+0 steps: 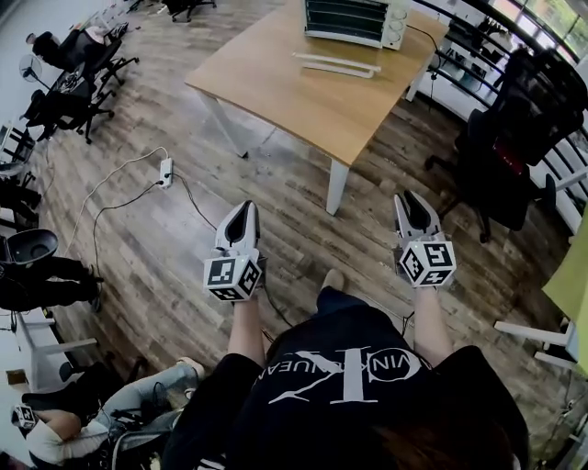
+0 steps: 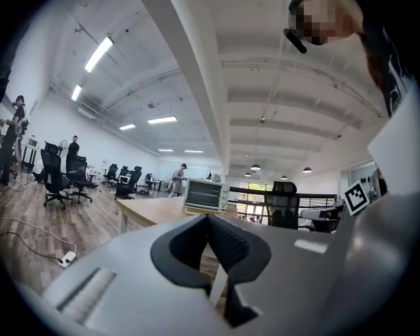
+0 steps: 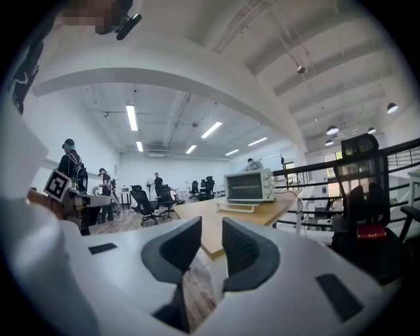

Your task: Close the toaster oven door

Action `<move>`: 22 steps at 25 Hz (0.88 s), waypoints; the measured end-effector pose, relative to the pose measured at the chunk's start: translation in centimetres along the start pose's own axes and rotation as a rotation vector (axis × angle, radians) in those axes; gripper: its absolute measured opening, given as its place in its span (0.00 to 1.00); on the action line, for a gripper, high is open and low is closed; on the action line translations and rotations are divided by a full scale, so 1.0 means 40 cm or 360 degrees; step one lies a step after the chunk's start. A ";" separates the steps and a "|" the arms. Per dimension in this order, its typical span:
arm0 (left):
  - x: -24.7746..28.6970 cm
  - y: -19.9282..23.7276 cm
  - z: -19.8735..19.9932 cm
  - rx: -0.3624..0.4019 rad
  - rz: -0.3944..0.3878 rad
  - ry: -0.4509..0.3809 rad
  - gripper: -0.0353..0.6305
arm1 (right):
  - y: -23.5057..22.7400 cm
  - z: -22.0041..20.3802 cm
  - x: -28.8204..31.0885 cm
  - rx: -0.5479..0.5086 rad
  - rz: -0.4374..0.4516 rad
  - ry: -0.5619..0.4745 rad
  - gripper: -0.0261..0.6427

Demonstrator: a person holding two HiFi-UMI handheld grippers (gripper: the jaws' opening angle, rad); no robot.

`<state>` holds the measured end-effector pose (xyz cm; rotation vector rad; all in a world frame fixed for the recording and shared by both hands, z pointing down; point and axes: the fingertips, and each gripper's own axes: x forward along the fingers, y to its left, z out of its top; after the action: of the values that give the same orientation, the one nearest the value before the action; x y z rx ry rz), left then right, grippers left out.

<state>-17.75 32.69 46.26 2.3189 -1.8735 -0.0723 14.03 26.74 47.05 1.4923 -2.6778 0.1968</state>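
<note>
Ahead, the oven (image 1: pixel 356 20) is sitting well beyond the empty right gripper (image 1: pixel 410 198), fingers parted, and farther from the left gripper (image 1: pixel 246 207), fingers closed on nothing.

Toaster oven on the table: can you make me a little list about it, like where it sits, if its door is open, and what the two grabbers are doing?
Oven: white boxy toaster oven, at the far end of the light wooden table
Door: open, folded down flat in front of the oven
Left gripper: jaws together, nothing held, over the floor, short of the table
Right gripper: jaws apart, nothing held, also short of the table
</note>
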 end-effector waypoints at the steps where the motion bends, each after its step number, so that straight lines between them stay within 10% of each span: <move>1: 0.027 0.004 0.003 0.0000 -0.0006 0.0001 0.07 | -0.014 0.001 0.017 0.0004 -0.0009 0.0001 0.13; 22: 0.387 0.033 0.019 0.0039 -0.0132 0.0033 0.07 | -0.174 -0.007 0.245 0.0054 -0.0053 0.0029 0.13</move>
<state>-15.83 17.26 46.67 2.4039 -1.7782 -0.0355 14.79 14.90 49.09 1.5354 -2.6463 0.2539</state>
